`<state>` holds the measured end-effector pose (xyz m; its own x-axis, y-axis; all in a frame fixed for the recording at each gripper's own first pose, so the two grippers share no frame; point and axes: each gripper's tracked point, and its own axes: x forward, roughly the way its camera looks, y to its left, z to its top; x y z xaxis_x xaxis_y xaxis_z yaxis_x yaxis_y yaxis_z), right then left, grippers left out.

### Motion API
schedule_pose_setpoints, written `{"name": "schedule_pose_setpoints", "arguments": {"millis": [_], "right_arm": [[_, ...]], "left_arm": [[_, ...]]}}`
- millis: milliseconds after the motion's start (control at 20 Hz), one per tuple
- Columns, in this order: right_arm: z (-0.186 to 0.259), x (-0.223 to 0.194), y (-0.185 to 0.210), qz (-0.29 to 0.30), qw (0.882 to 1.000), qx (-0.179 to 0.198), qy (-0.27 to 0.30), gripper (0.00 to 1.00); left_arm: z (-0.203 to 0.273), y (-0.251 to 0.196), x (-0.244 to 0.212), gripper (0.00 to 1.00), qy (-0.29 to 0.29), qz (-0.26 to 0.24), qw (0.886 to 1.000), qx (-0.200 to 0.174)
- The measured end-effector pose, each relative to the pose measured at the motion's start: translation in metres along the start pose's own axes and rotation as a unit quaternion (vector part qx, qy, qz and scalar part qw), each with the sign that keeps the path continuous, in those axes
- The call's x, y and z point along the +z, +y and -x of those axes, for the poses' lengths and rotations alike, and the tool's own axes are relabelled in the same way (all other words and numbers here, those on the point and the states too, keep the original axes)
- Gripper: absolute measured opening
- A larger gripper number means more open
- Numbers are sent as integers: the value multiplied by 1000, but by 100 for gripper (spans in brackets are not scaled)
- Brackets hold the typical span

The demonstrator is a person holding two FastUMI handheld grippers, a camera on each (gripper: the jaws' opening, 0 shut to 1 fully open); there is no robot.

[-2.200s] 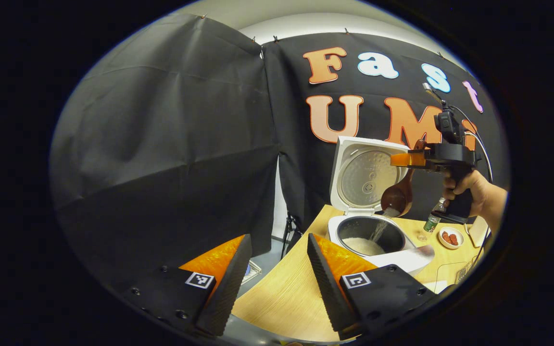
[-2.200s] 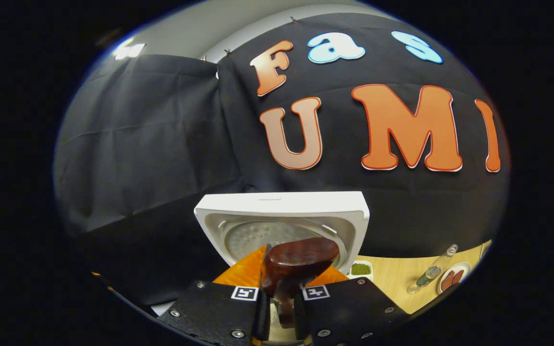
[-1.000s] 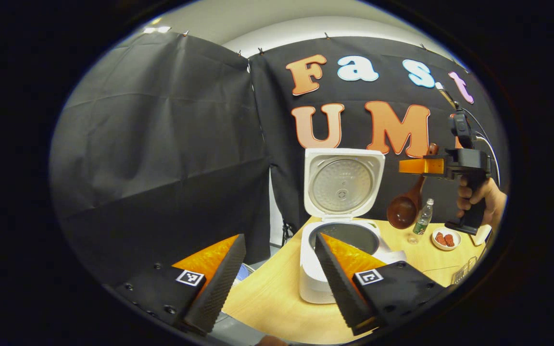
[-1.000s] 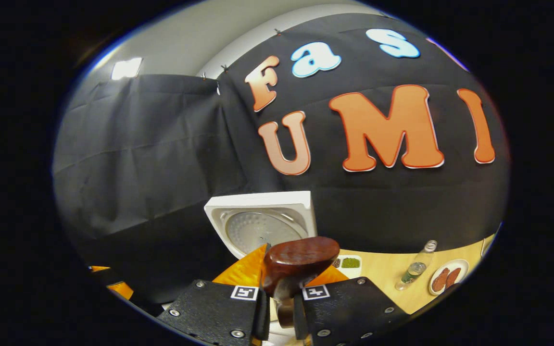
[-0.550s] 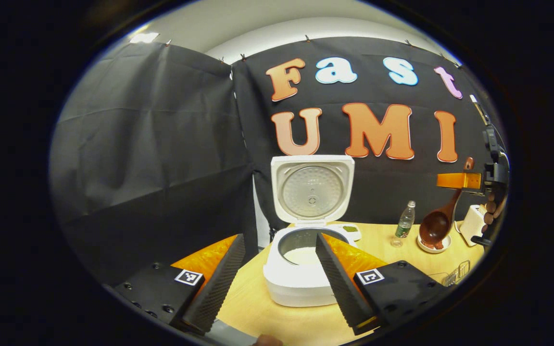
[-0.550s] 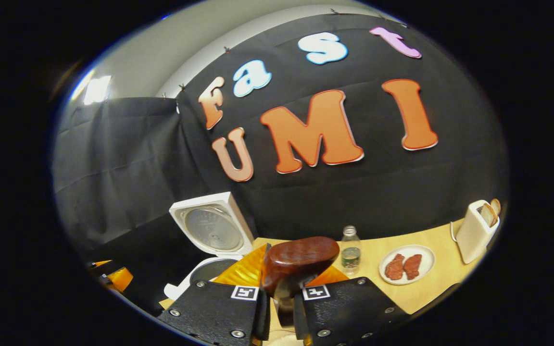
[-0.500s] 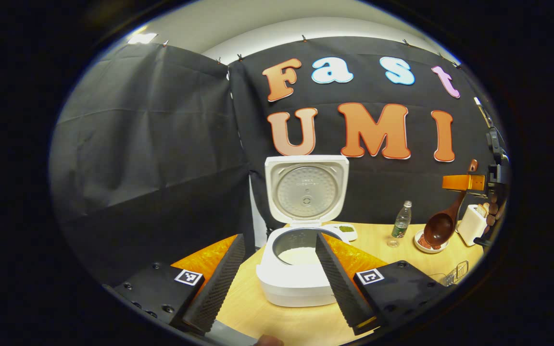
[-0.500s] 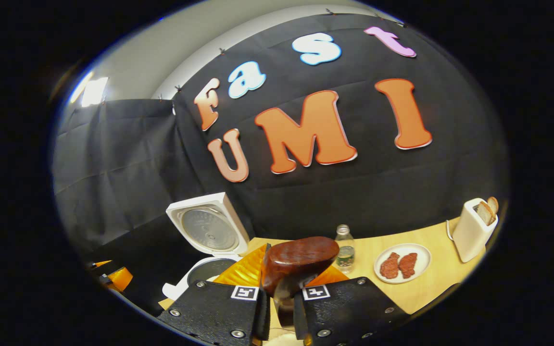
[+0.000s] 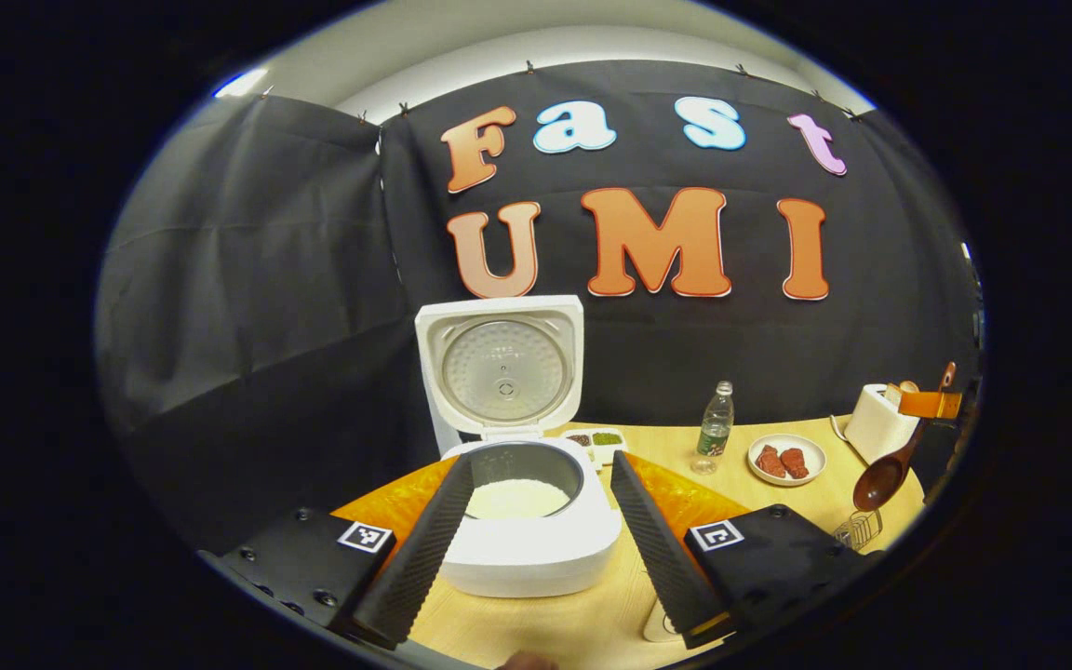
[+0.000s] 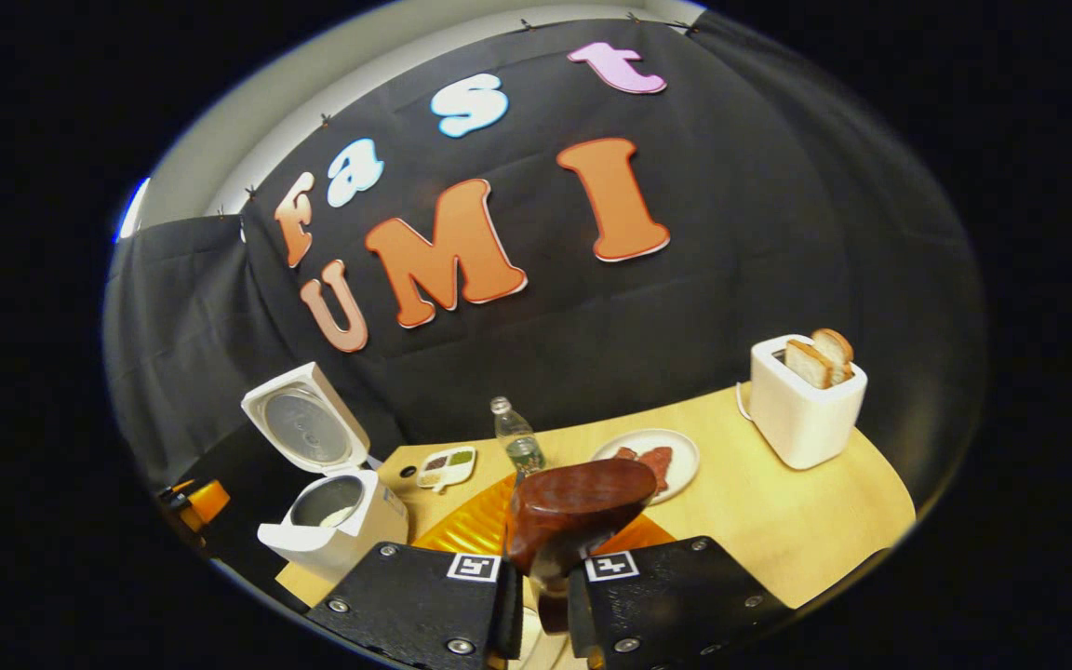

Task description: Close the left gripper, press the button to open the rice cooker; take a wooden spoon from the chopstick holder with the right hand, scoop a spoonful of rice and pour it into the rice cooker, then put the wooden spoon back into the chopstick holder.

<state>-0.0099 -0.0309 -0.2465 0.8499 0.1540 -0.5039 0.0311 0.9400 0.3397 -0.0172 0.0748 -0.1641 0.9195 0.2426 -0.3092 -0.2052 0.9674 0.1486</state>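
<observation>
Right jaws are clamped on the wooden spoon [image 10: 576, 510], left jaws are held wide, rice cooker [image 9: 530, 521] is filled; the chopstick holder [image 9: 857, 531] must be found next.

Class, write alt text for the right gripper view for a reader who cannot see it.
The right gripper grips a wooden spoon above a wooden table. Behind stand an open rice cooker, a bottle, a plate and a toaster with bread.
</observation>
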Motion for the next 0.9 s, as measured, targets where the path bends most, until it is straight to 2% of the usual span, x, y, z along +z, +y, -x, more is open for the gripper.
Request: {"name": "schedule_pose_setpoints", "arguments": {"millis": [50,100,250,300,400,550,600,650,700,750,900], "right_arm": [[4,-4,-16,-5,1000,-12,0,19],[7,-8,-31,-11,1000,-25,-2,14],[13,-23,-71,-37,998,-58,-9,14],[12,-31,-79,-43,997,-62,-11,14],[8,-45,-90,-59,996,-68,-18,14],[-4,-74,-102,-75,994,-82,-19,14],[-8,-84,-106,-79,993,-89,-13,19],[-9,-93,-109,-87,992,-96,-9,16],[-11,-99,-110,-97,990,-98,-9,16],[-10,-102,-109,-103,990,-100,-10,21],[-13,-118,-112,-112,987,-112,-8,22]], "left_arm": [[-2,-5,4,100,-3,-1,1000,-1],[-2,-7,7,100,-5,-3,1000,1],[-5,-4,21,100,-15,-8,1000,22],[-6,-4,25,96,-18,-7,999,27],[-9,-2,31,100,-20,-3,999,35],[-14,1,43,96,-25,1,999,41],[-15,3,45,100,-27,6,999,40],[-18,7,47,96,-26,12,999,40],[-23,15,49,100,-26,18,998,47],[-26,25,53,100,-26,28,998,50],[-44,49,78,96,-34,54,996,57]]}}
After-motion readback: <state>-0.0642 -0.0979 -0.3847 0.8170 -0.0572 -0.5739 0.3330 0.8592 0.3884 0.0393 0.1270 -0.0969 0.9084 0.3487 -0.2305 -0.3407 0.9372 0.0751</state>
